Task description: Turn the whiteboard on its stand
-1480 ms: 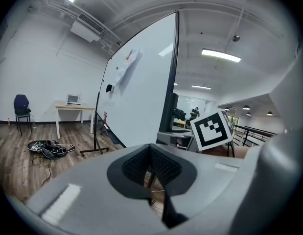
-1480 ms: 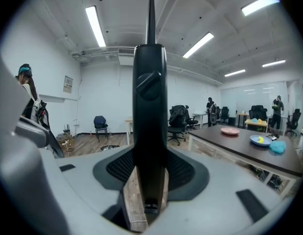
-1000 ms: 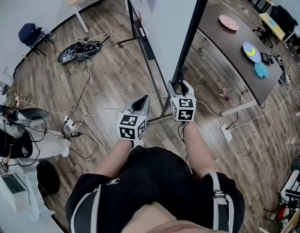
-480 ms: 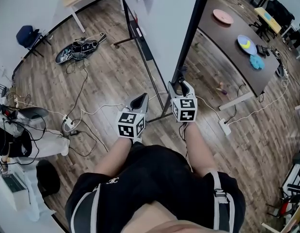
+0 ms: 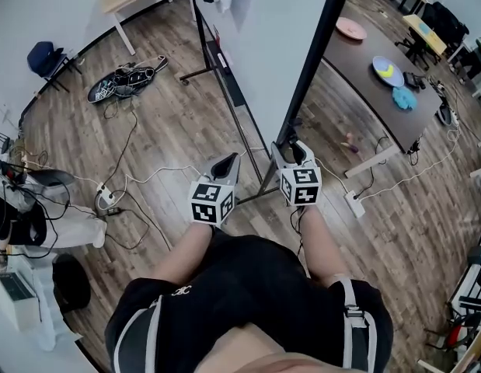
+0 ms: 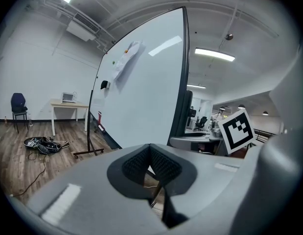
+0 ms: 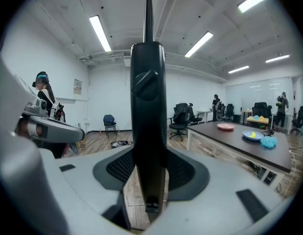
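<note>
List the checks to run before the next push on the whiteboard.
1. Right gripper clamped on the whiteboard at its black edge frame: ok.
2. Left gripper helping on the board: not ok. It is shut, empty and beside the board.
3. White cable away from the stand foot: not ok. It lies close by the foot.
4. Dark table outside the board's swing: cannot tell.
5. Stand wheels free to roll: cannot tell, too small to see.
</note>
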Available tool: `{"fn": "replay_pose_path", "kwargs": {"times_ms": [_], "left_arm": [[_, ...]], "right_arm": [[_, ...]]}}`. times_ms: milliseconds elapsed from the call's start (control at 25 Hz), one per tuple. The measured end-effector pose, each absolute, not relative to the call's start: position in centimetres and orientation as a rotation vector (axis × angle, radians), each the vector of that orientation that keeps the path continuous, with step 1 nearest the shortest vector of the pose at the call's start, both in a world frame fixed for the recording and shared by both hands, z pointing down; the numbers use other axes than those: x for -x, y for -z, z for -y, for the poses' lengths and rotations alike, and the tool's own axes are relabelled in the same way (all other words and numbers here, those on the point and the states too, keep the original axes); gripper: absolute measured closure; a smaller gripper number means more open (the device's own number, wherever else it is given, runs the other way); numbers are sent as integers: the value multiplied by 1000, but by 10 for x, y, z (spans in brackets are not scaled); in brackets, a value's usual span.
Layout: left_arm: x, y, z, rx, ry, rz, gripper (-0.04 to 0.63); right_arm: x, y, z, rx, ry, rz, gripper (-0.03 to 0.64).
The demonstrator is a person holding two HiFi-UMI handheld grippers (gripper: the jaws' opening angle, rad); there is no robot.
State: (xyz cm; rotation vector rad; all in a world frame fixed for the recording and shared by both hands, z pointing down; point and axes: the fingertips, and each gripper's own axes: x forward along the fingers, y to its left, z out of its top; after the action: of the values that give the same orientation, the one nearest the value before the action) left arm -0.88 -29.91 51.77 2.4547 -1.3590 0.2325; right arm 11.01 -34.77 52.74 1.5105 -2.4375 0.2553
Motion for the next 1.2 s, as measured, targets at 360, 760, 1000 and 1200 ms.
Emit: {"fn": "replay_pose_path", "kwargs": {"times_ms": [360, 760, 1000, 1200], "left_arm": [[-28, -524, 283, -2476, -243, 1309, 586], [-67, -531, 271, -2526, -260, 1208, 586], [-77, -531, 270, -2533, -267, 1185, 586], [-86, -533, 264, -2536, -270, 1176, 586]], "right_arm": [[-138, -527, 313, -1506, -246, 2450, 416], [-166, -528, 281, -1530, -231, 2443, 417], [-186, -526, 266, -1552, -236, 2430, 417], [-201, -526, 254, -1556, -237, 2426, 417]]}}
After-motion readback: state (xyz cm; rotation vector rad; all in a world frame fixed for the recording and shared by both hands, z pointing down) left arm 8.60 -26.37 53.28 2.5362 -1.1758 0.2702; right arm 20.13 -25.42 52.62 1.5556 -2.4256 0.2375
